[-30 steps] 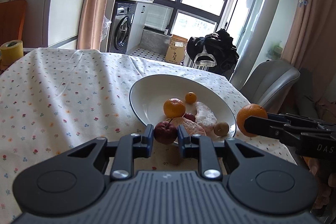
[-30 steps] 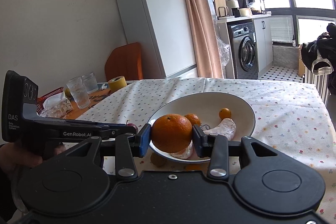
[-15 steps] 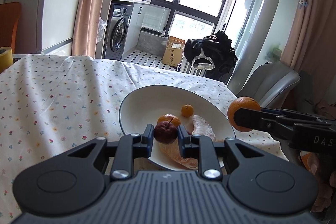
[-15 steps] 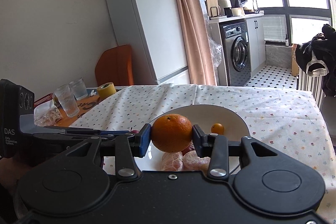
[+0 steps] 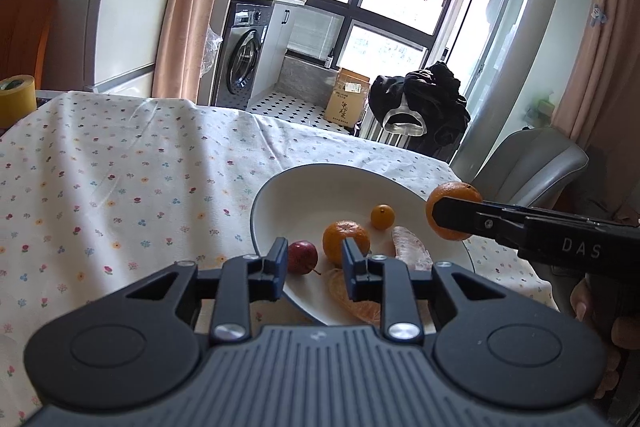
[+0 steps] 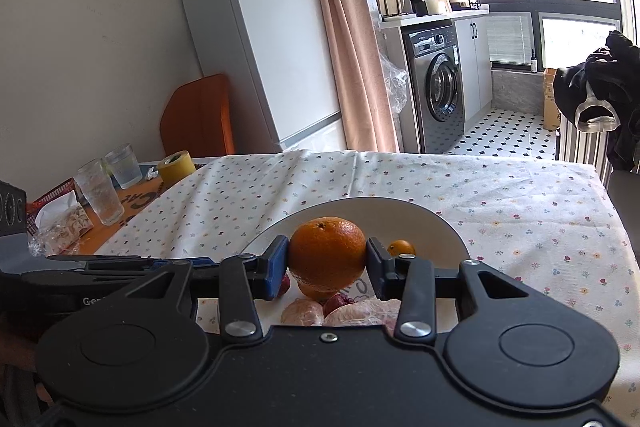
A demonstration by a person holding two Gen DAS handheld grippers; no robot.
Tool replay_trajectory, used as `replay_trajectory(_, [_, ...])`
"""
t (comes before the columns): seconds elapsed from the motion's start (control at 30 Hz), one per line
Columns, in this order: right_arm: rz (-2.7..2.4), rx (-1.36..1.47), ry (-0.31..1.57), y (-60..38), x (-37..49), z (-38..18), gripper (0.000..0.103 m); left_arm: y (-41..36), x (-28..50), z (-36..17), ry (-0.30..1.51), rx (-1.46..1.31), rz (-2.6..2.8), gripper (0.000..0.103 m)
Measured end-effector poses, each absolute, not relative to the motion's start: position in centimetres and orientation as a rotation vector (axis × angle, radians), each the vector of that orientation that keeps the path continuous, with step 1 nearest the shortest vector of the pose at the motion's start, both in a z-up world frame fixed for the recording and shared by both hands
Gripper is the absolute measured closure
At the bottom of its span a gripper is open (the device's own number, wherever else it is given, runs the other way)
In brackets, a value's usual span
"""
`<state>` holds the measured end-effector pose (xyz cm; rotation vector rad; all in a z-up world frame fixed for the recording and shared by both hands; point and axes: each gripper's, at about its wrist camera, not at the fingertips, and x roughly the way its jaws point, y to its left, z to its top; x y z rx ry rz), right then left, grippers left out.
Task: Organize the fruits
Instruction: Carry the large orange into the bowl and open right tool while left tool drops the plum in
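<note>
1. While the large orange [image 6: 327,254] is pinched between the two pads of the right claw [image 6: 327,259], it is carried above the near-right rim of the white bowl [image 5: 280,187], not yet resting on anything.
2. Seen from the left wrist, the same orange [image 5: 454,211] is found just over the bowl's right edge, so the free space of the bowl lies below it and toward the left; a short lowering inward is judged to be what the release calls for.
3. Directly beneath the held fruit a smaller mandarin [image 5: 346,237] is seated in the bowl, with a tiny kumquat [image 5: 383,216] farther back, a pale pomelo segment [image 5: 412,253] to the right and a peeled orange segment [image 5: 356,301] at the near edge.
4. The left claw [image 5: 314,265] is held spread, with nothing between its pads; a dark red fruit [image 5: 303,257] lies in the bowl just ahead of the gap, touching neither pad as far as can be told.
5. Of the two, the right claw is the nearer to the drop point; the bowl stands on the table [image 5: 120,167] under a flowered cloth.
</note>
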<state>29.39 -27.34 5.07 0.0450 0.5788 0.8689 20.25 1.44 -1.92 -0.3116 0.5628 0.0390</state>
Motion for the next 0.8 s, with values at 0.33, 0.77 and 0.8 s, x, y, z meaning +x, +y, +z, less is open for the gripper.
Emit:
replay_trajectory(0.33, [0.868, 0.047, 0.592, -25.8, 29.8, 4.4, 0.058, 3.4, 18.8, -2.3, 0.583, -0.341, 0.099, 0.073])
replay_trajectory(0.77, [0.870, 0.062, 0.606, -27.2, 28.0, 4.4, 0.047, 3.2, 17.1, -2.2, 0.584, -0.340, 0.126, 0.037])
replay_trajectory(0.8, [0.873, 0.065, 0.606, -27.3, 27.8, 4.4, 0.046, 3.2, 16.9, -2.1, 0.579, -0.338, 0.129, 0.036])
